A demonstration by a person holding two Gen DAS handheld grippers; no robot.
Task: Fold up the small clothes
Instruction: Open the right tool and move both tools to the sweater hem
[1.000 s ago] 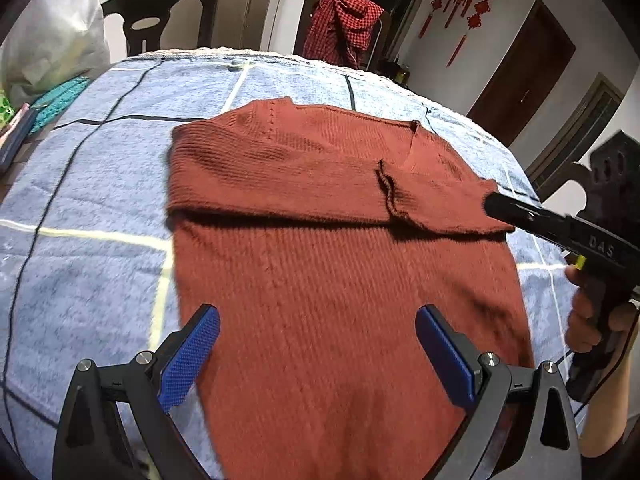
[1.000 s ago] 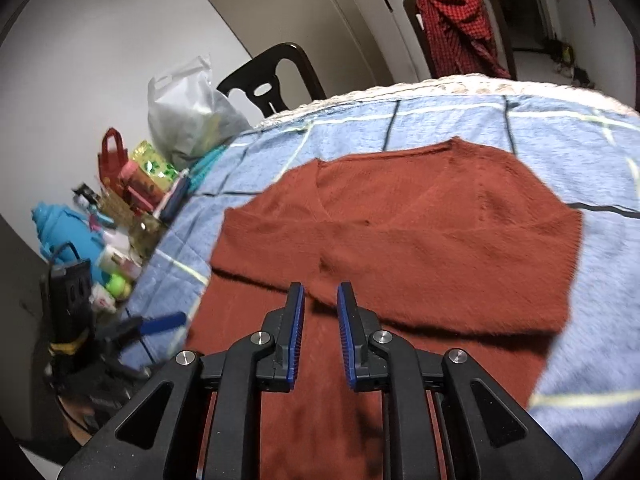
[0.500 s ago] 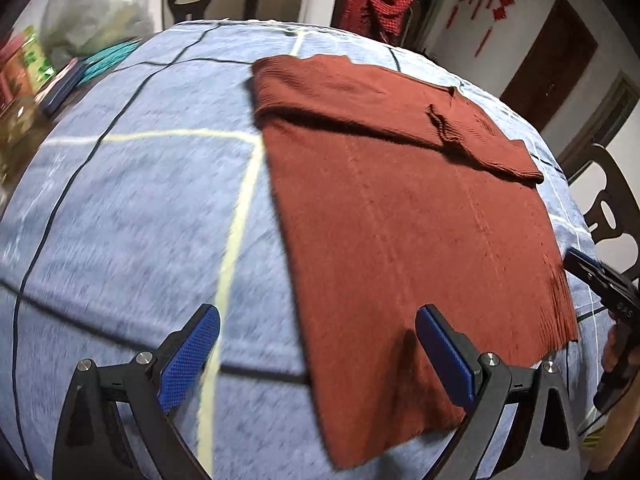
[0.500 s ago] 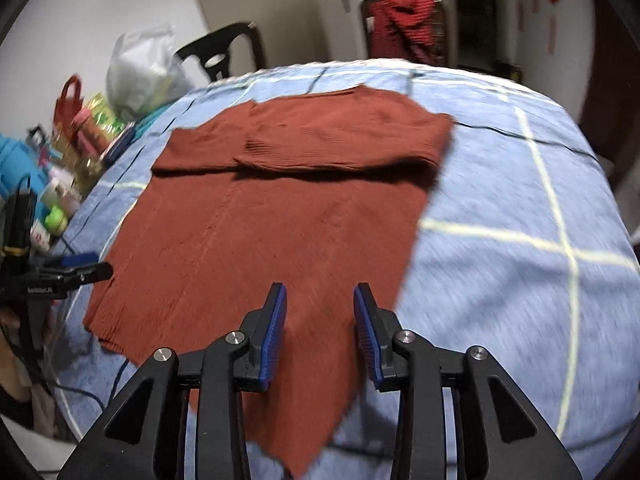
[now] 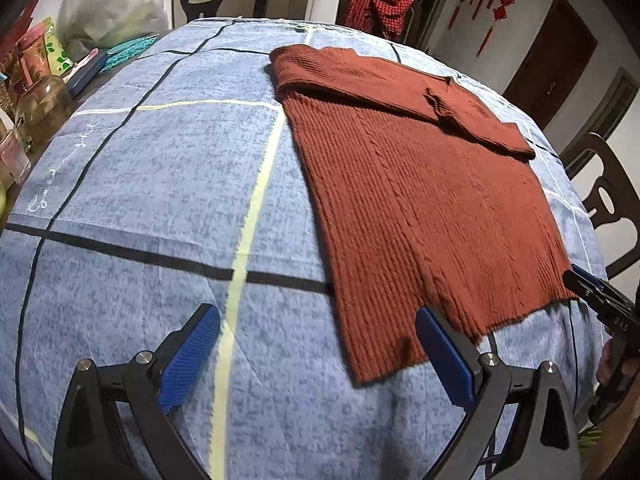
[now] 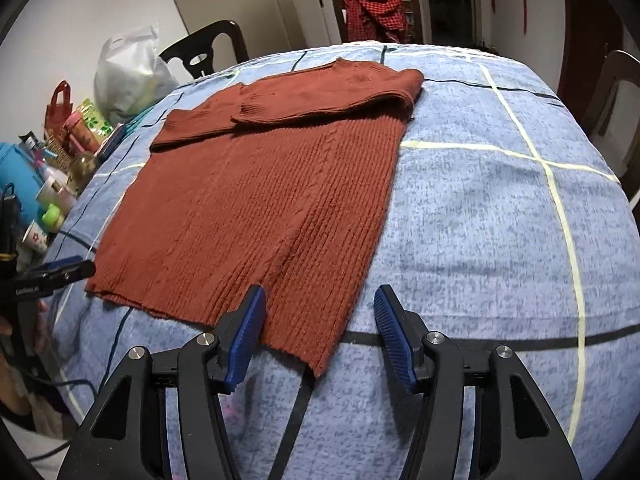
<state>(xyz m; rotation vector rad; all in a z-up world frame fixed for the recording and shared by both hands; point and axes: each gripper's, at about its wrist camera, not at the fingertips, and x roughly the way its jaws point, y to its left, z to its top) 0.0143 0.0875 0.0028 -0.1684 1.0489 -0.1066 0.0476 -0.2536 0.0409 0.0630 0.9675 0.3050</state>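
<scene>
A rust-red knit sweater (image 5: 420, 200) lies flat on the blue checked tablecloth (image 5: 160, 200), both sleeves folded across its chest at the far end. My left gripper (image 5: 316, 332) hovers open over the near hem, the sweater's left bottom corner between its blue pads, untouched. In the right wrist view the sweater (image 6: 260, 200) reaches down to my right gripper (image 6: 318, 312). Its jaws are opening, with the right bottom corner between them and no pad pressing. Each gripper shows at the other view's edge: the right gripper (image 5: 576, 280) and the left gripper (image 6: 76, 270).
Chairs ring the table; one at the far side carries a red checked cloth (image 6: 372, 4). A white plastic bag (image 5: 112, 4), jars (image 5: 40, 100) and cups (image 6: 40, 236) crowd the left edge. Another chair (image 5: 608, 200) stands at the right.
Both grippers drew back from the folded sleeves to the near hem. The right gripper's jaws went from nearly shut to wide apart. The left gripper stayed open.
</scene>
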